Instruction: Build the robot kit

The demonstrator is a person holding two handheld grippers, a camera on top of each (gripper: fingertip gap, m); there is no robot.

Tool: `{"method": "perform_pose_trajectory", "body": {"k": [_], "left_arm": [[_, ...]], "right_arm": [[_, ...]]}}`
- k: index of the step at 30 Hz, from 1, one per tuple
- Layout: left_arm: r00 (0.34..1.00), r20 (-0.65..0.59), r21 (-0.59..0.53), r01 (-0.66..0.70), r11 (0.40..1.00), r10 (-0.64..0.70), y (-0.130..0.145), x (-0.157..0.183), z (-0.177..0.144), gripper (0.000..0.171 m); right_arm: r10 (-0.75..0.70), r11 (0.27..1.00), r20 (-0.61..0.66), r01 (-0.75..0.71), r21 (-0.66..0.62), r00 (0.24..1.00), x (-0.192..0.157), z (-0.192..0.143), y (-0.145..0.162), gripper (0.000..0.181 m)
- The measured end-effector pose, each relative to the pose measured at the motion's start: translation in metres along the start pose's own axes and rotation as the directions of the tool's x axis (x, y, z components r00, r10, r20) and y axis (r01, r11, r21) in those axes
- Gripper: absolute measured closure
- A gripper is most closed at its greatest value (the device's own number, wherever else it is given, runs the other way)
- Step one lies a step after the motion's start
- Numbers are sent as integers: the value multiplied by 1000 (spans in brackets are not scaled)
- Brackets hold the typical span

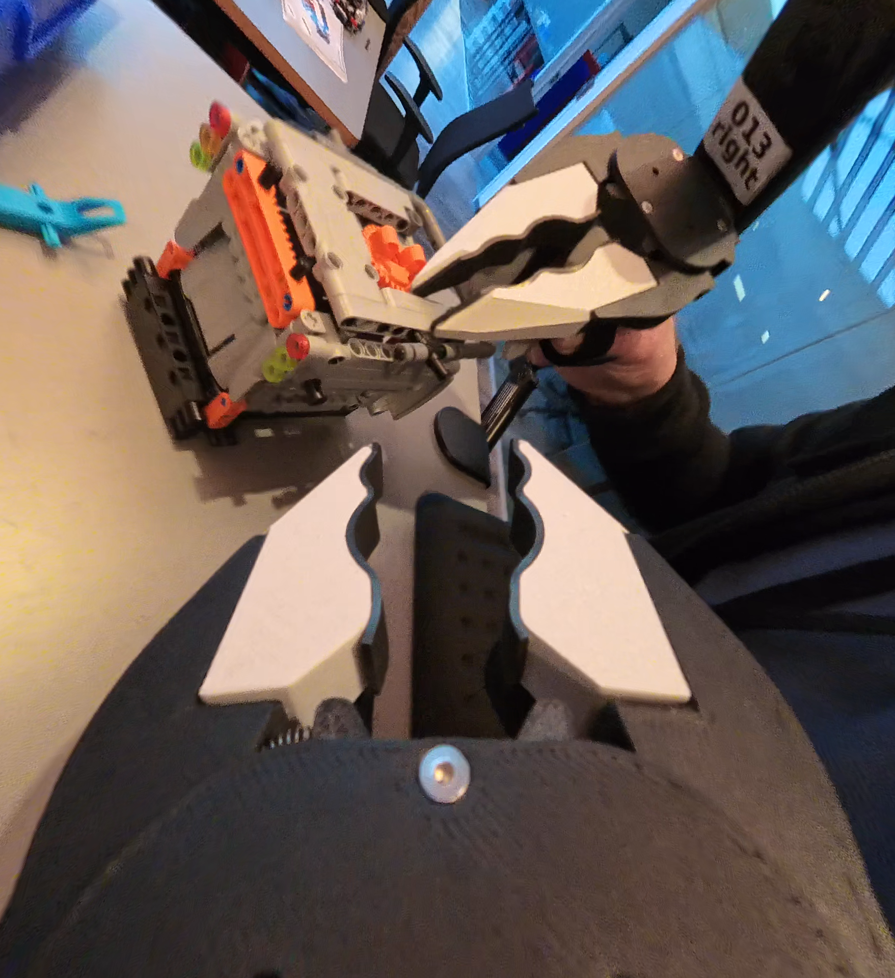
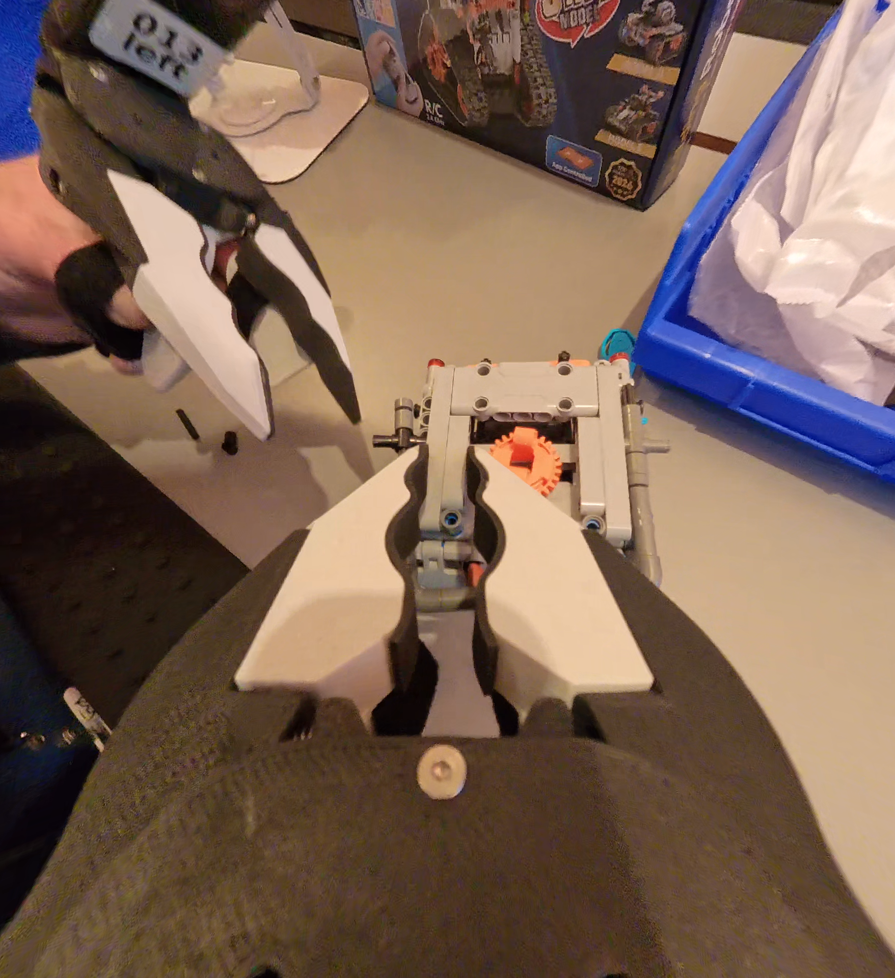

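Right gripper is clamped on a grey beam of the brick model; the wavy black foam pads press it from both sides. Model sits on the beige table, straight ahead of the right fingers. Left gripper is released, fingers spread with nothing between them, hovering near the table edge just short of the model.

Right wrist view only: orange gear just past the right fingertips, blue bin with crumpled white plastic bags off to the right, printed kit box far ahead, two small black pins under the left gripper's tips, and the hand in a black fingerless glove holding it.

Left wrist view only: the model's far side, with a ribbed orange plate, black studded end block, and red and lime round connectors at the corners. Teal plastic tool lies left of and beyond the left gripper. Right gripper enters from the right, tips pinching the model's near edge.

Fingers: white hard shells, matte; bodies rough black print with one steel screw.
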State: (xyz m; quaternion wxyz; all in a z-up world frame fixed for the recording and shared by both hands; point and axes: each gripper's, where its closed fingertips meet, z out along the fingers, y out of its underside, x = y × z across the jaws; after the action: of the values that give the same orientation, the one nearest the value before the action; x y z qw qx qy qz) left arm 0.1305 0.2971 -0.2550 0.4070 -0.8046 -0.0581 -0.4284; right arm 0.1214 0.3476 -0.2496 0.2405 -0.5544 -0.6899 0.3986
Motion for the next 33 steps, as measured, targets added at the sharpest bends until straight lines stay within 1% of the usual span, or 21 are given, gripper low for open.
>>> {"method": "perform_pose_trajectory", "body": {"k": [2, 5, 7, 9, 10, 12, 13, 15, 17, 19, 21, 22, 24, 26, 30, 31, 33], "left_arm": [[994, -52, 49, 99, 994, -96, 0, 2, 5, 127], [966, -135, 159, 241, 957, -221, -14, -1, 8, 127], [962, -149, 195, 256, 947, -229, -23, 1, 12, 130], [961, -129, 235, 269, 934, -245, -30, -2, 14, 133], [958, -124, 256, 282, 925, -258, -33, -5, 14, 135], [952, -117, 288, 305, 908, -283, -35, -10, 12, 145], [946, -128, 301, 324, 897, -299, -35, -12, 11, 147], [945, -109, 318, 327, 890, -308, -36, -17, 9, 153], [950, -65, 337, 308, 890, -304, -38, -21, 6, 156], [948, -43, 370, 308, 876, -315, -43, -27, 0, 155], [949, -24, 396, 297, 869, -313, -47, -30, -7, 155], [952, -5, 405, 282, 870, -306, -49, -31, -10, 155], [956, 19, 377, 265, 888, -293, -47, -29, -8, 153], [957, 38, 367, 255, 895, -289, -45, -27, -6, 153], [950, 44, 376, 272, 886, -311, -42, -28, -10, 157], [949, 51, 375, 271, 887, -312, -41, -28, -10, 158], [948, 82, 380, 255, 889, -307, -40, -29, -15, 156]], "right_arm": [[30, 999, 5, -30, 11, 1000, 0, 3, -3, 170], [66, 998, 37, -67, 18, 997, -3, 6, -4, 170], [93, 995, 46, -94, 21, 995, -3, 8, -4, 170], [85, 996, 18, -85, 33, 996, -1, 10, -6, 170], [104, 994, 25, -105, 37, 994, 0, 10, -6, 170], [147, 988, 48, -150, 47, 988, -1, 11, -7, 170], [141, 988, 38, -143, 52, 989, -1, 12, -8, 170], [140, 988, 18, -141, 60, 990, -1, 14, -9, 170], [146, 986, 1, -145, 76, 989, 0, 16, -11, 170], [148, 986, -20, -146, 81, 989, 0, 18, -12, 170], [167, 981, -1, -166, 101, 986, -5, 21, -15, 170], [170, 979, 2, -169, 114, 985, -6, 22, -16, 174], [169, 978, -6, -168, 121, 986, -7, 23, -16, 171], [159, 980, -19, -155, 124, 987, -5, 24, -17, 172], [156, 980, 6, -156, 122, 988, -10, 26, -18, 172], [160, 979, 4, -160, 130, 987, -10, 27, -19, 174], [167, 976, 24, -169, 139, 986, -14, 31, -21, 174]]}}
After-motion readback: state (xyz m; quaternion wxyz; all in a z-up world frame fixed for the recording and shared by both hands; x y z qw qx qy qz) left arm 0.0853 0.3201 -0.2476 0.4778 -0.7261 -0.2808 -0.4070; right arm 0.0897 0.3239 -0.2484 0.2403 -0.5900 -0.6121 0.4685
